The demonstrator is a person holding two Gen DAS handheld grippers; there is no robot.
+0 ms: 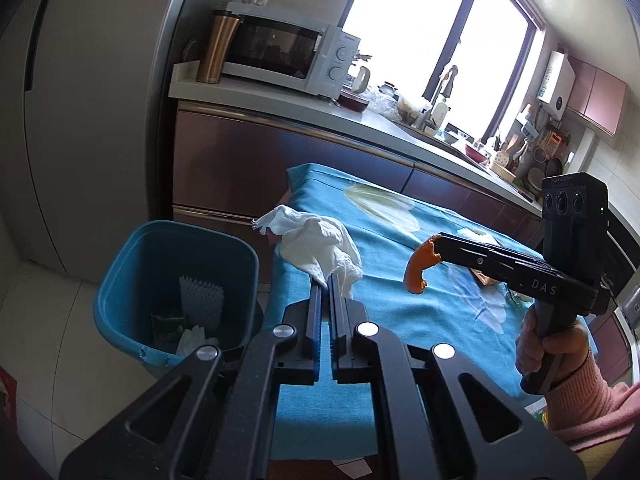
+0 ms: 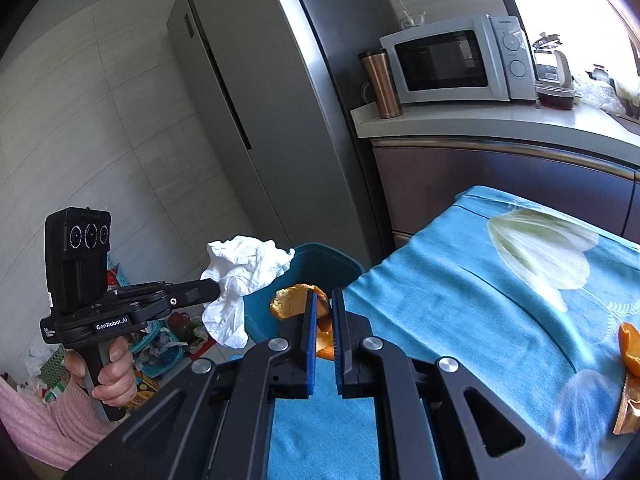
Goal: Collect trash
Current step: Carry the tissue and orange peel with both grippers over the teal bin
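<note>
My left gripper (image 1: 325, 280) is shut on a crumpled white tissue (image 1: 316, 246), held over the left edge of the blue tablecloth (image 1: 400, 280), just right of the teal trash bin (image 1: 176, 296). The bin holds a white foam sleeve, a dark wrapper and white paper. My right gripper (image 2: 325, 296) is shut on a piece of orange peel (image 2: 294, 298), above the cloth's edge with the bin (image 2: 316, 258) beyond it. The left wrist view shows the same peel (image 1: 420, 270) hanging from the right gripper (image 1: 438, 246). From the right wrist, the tissue (image 2: 240, 276) hangs from the left gripper (image 2: 216, 290).
More orange peel (image 2: 630, 348) and a shiny copper wrapper (image 2: 628, 412) lie on the cloth at the right. A fridge (image 2: 256, 120) stands behind the bin. The counter (image 1: 280, 98) carries a microwave (image 1: 284, 54) and a copper tumbler (image 1: 218, 46). Clutter covers the floor (image 2: 160, 348) at the left.
</note>
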